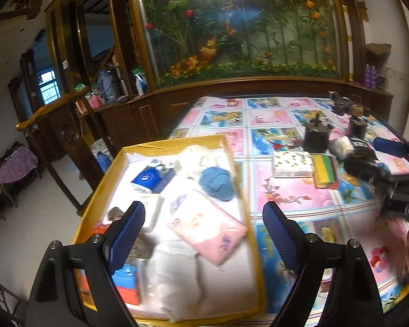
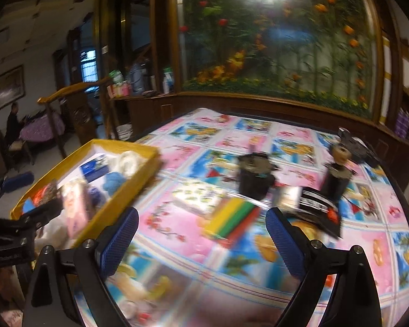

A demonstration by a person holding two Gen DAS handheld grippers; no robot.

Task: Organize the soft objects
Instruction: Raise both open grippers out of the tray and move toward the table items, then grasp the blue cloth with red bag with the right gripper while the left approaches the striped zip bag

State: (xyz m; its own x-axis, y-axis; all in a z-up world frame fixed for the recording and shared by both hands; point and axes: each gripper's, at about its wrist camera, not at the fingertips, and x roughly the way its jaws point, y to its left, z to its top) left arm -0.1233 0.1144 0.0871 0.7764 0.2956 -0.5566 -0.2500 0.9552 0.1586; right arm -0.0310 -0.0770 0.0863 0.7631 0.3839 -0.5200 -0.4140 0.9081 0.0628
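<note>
In the left wrist view the yellow-rimmed tray (image 1: 233,160) fills the lower left and is crowded: a pink packet (image 1: 207,226), a blue yarn ball (image 1: 216,182), a blue box (image 1: 146,181) and white bundles leave only small white gaps. The bare tablecloth (image 1: 300,199) in the lower middle, right of the tray, lies open. Toward the upper right of the frame the way is blocked by a patterned tissue pack (image 1: 293,164), a striped sponge stack (image 1: 325,170), two dark cylinders (image 1: 316,136) and the other gripper (image 1: 390,163) at the right edge.
</note>
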